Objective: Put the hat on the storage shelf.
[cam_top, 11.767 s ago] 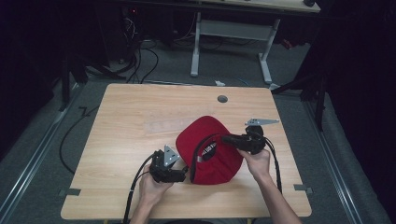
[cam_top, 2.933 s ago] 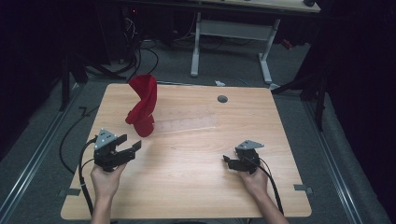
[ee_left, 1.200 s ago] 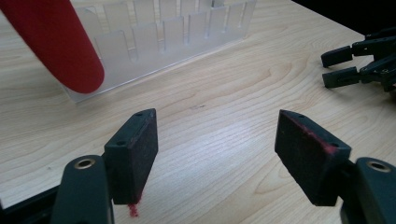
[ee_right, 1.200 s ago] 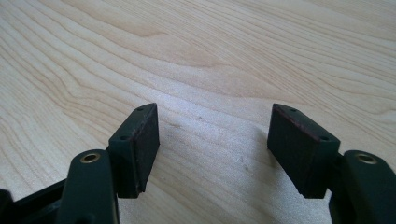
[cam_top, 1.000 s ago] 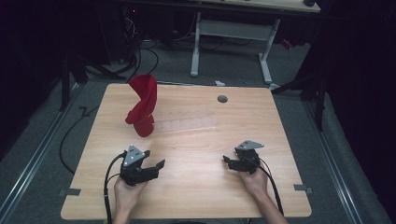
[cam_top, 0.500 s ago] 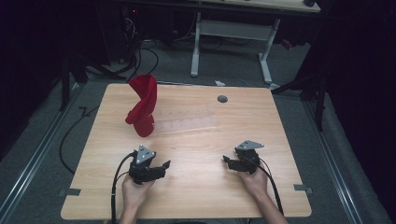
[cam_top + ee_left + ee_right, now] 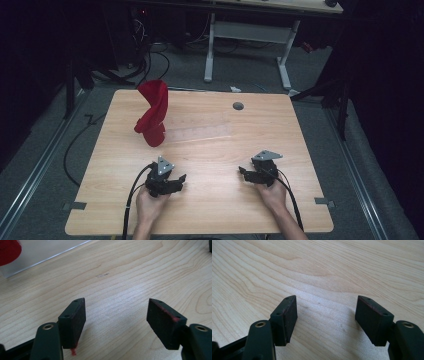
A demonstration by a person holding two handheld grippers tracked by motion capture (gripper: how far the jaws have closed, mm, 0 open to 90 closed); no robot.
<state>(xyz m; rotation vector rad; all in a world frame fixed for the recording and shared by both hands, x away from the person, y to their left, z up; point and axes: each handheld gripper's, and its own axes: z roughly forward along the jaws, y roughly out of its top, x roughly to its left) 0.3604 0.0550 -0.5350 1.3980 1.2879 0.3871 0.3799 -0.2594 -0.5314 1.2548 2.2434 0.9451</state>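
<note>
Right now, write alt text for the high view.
A person's hands hold two open grippers, left gripper and right gripper, low over the near part of a wooden table. A red cap stands upright on a clear stand at the far left, apart from both.

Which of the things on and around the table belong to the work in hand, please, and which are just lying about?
Part of the work:
- red cap, standing up on the clear stand
- left gripper, open, holding nothing
- right gripper, open, holding nothing

Just lying about:
- cable port in the table
- cables on the floor
- desk frame behind
</note>
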